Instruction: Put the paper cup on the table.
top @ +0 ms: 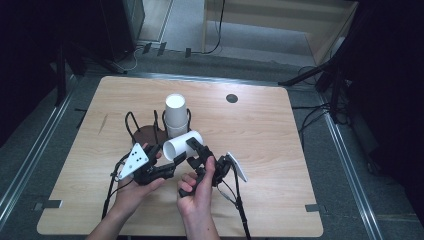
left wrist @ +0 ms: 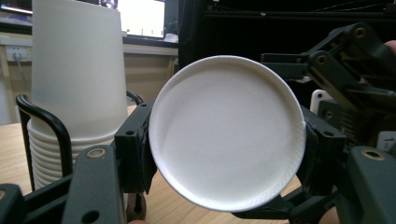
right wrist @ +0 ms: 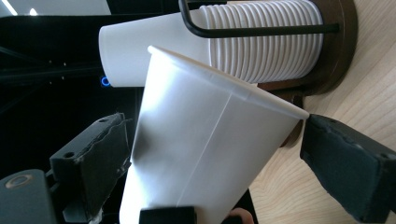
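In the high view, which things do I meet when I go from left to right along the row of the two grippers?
Left gripper → single paper cup lying on its side → right gripper.

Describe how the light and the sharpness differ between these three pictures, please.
High view: bright table, surroundings nearly black. Left gripper view: the held cup is evenly lit, slightly soft; glaring screen behind. Right gripper view: shadow on the cup's side, stack of cups sharp.

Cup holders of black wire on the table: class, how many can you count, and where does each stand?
2. One cup holder behind the grippers holds the stack of white cups; the other, an empty holder, stands to its left. None looks hidden.
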A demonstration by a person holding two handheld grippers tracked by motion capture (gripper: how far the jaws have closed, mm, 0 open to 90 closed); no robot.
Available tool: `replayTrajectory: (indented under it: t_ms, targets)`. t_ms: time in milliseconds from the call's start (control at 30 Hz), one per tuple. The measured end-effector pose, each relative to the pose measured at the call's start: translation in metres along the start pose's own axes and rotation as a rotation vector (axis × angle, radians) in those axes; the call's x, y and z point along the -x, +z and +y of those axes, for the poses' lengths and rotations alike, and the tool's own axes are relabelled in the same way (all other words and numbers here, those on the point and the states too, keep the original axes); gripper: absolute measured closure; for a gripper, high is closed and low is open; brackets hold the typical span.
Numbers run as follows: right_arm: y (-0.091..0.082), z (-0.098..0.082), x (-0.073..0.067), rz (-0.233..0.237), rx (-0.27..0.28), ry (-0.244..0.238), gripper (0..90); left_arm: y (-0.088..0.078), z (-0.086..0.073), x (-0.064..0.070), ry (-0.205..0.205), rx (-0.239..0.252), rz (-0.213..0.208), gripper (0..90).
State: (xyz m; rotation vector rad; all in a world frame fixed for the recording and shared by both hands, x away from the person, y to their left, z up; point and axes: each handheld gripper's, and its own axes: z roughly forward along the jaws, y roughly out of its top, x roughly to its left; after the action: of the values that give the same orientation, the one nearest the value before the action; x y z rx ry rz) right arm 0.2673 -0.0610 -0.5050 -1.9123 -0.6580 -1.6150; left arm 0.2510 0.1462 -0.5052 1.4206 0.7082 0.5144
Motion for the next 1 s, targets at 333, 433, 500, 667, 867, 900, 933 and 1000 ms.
replayTrajectory:
  t_ms: [333,433,500,667,867,900,933,1000]
  targets:
    - [0.007,0.004,0.005,0.033,-0.024,0.077,8.8,0.002,-0.001,0.005,0.008,-0.005,-0.019,34.2]
    - [0.007,0.005,0.005,0.045,-0.029,0.095,9.2,0.002,-0.002,0.006,0.014,-0.008,-0.022,34.1]
    - [0.008,0.005,0.006,0.049,-0.033,0.106,12.0,0.003,-0.002,0.006,0.007,-0.009,-0.031,34.0]
    - [0.009,0.006,0.008,0.079,-0.042,0.129,16.3,0.002,-0.001,0.006,0.011,-0.013,-0.036,33.7]
    - [0.009,0.005,0.010,0.102,-0.034,0.135,21.1,0.002,-0.001,0.006,0.017,-0.021,-0.035,32.7]
    - [0.009,0.005,0.010,0.102,-0.033,0.135,21.8,0.002,-0.001,0.006,0.017,-0.021,-0.035,32.5]
    - [0.009,0.005,0.010,0.104,-0.033,0.139,22.5,0.002,-0.001,0.006,0.018,-0.020,-0.036,32.2]
    - [0.009,0.004,0.010,0.110,-0.026,0.128,24.1,0.002,-0.001,0.006,0.021,-0.020,-0.038,31.2]
